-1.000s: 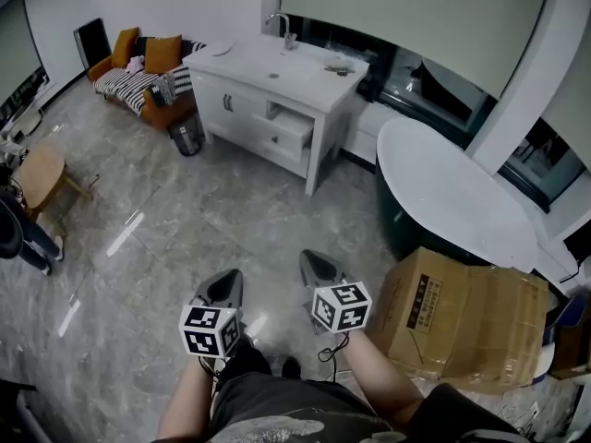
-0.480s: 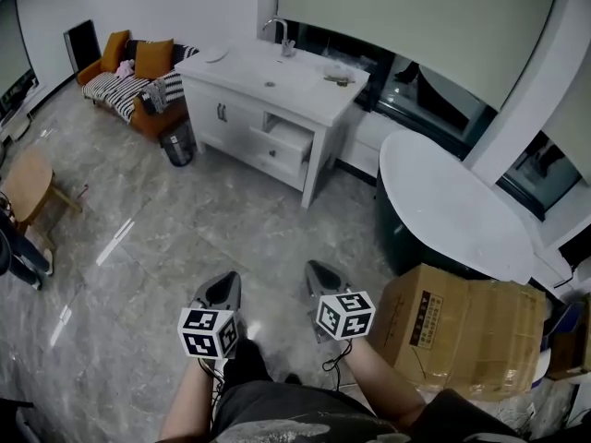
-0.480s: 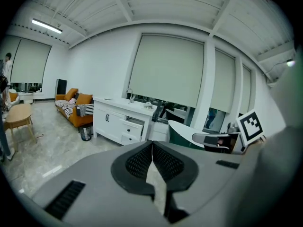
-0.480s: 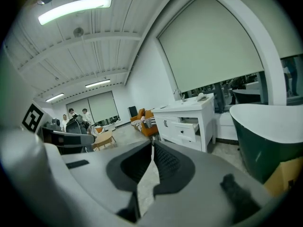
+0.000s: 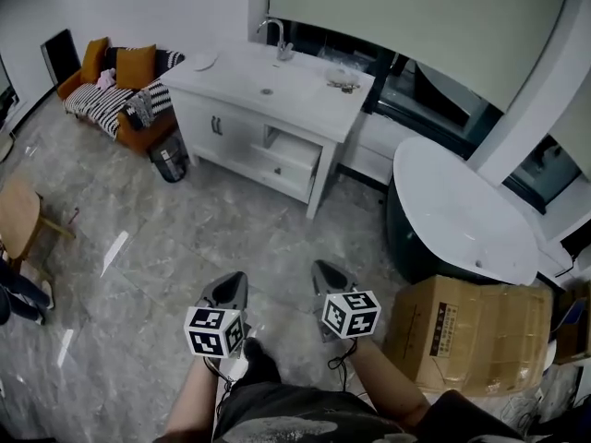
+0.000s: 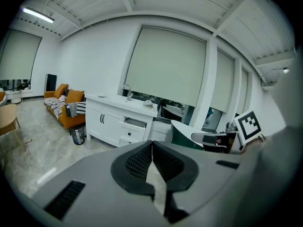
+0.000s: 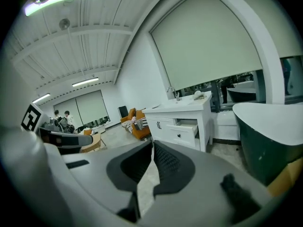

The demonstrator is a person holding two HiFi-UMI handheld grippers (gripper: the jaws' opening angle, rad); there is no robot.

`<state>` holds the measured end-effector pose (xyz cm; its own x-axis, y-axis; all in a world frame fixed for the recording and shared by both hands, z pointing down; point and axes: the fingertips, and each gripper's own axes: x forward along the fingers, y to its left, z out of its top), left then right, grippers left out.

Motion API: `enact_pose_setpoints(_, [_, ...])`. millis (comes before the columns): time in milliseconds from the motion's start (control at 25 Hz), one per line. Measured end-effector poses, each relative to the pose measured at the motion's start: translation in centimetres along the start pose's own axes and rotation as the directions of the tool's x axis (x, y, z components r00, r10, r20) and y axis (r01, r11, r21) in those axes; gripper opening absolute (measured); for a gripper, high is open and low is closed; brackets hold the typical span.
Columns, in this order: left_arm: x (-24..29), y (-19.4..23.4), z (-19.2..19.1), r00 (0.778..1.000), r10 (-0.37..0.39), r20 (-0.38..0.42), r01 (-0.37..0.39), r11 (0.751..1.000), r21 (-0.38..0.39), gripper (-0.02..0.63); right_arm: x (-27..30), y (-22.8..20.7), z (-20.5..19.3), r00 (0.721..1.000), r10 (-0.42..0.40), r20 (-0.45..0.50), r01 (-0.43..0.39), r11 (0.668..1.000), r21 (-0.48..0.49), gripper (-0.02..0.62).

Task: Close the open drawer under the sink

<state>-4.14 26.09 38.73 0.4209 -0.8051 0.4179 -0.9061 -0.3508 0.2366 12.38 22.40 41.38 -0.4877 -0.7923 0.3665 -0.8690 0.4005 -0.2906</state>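
Observation:
A white vanity (image 5: 242, 123) with a sink and faucet (image 5: 275, 35) stands against the far wall. Its upper right drawer (image 5: 293, 151) is pulled out, also seen in the left gripper view as the drawer (image 6: 134, 123) and in the right gripper view as the drawer (image 7: 187, 127). Both grippers are held side by side over the floor, well short of the vanity and pointing toward it. My left gripper (image 5: 235, 279) (image 6: 152, 144) is shut with nothing in it. My right gripper (image 5: 320, 269) (image 7: 152, 144) is likewise shut and empty.
A dark green bathtub (image 5: 462, 212) with a white rim sits at the right, a cardboard box (image 5: 473, 329) in front of it. An orange sofa (image 5: 109, 90) and a small bin (image 5: 169, 162) are left of the vanity. A wooden table (image 5: 17, 216) stands at the far left.
The person has walked toward the vanity, which now looks nearer and more centred. Both grippers went forward with them, jaws still shut.

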Motion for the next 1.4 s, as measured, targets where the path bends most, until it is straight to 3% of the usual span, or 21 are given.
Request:
enact_pose_setpoints(240, [1.8, 6.2, 1.8, 1.000, -0.013, -0.024, 0.012, 1.000, -0.024, 0.015, 5.9, 1.9, 0.6, 0.999, -0.034, -0.034, 0.035, 0.999, 0.017, 0.029])
enact_pose_setpoints(440, [2.0, 11.2, 3.0, 0.999, -0.029, -0.035, 0.028, 0.999, -0.026, 0.015, 9.7, 2.8, 0.7, 0.992, -0.113, -0.048, 0.117, 0.989, 0.088, 0.029])
enact_pose_setpoints(600, [2.2, 14.4, 3.8, 0.999, -0.030, -0.033, 0.029, 0.999, -0.029, 0.015, 12.3, 4.3, 0.7, 0.991, -0.123, -0.057, 0.128, 0.989, 0.077, 0.029])
enact_pose_setpoints(1080, [4.6, 17.4, 4.3, 0.998, 0.003, -0.065, -0.005, 1.000, -0.020, 0.015, 18.3, 2.7, 1.4, 0.990, -0.123, -0.066, 0.130, 0.985, 0.116, 0.029])
enact_pose_setpoints(1400, [11.2, 20.5, 6.5, 0.996, 0.037, -0.083, -0.040, 0.999, -0.026, 0.015, 25.8, -1.8, 2.5, 0.986, -0.132, -0.106, 0.145, 0.981, 0.126, 0.029])
